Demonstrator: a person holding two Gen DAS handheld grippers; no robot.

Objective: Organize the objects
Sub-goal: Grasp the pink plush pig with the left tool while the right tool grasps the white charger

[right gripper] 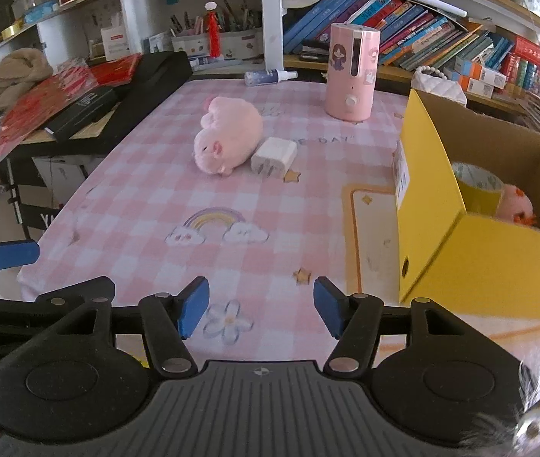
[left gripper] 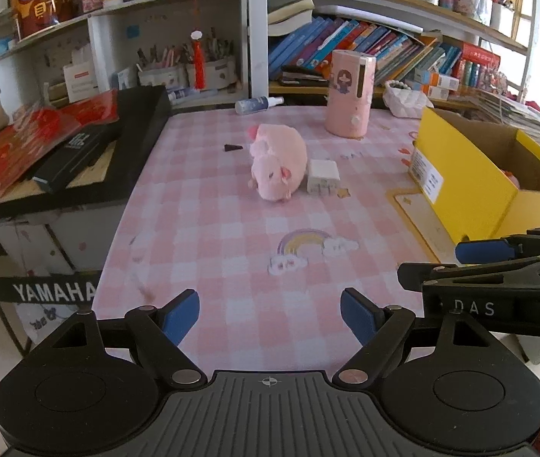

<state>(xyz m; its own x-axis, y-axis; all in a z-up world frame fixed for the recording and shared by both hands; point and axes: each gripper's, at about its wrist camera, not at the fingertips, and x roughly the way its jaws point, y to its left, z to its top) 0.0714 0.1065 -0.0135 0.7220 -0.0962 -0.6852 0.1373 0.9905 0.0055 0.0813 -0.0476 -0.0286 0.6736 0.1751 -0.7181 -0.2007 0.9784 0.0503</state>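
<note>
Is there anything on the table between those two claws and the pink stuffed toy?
Nothing visible. Only bare checked tablecloth lies between both open grippers, left and right, and the pink plush. The white charger sits beside it.

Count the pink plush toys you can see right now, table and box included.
2. One pink plush toy lies mid-table against the white charger; a second plush sits inside the yellow box beside a tape roll. More may be hidden inside.

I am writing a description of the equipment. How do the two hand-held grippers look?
Both the left gripper and right gripper are black, with two blue pads on hinged links with silver rivets, round housings and a ribbed grey body. White letters "DAS" mark the right gripper's side.
</note>
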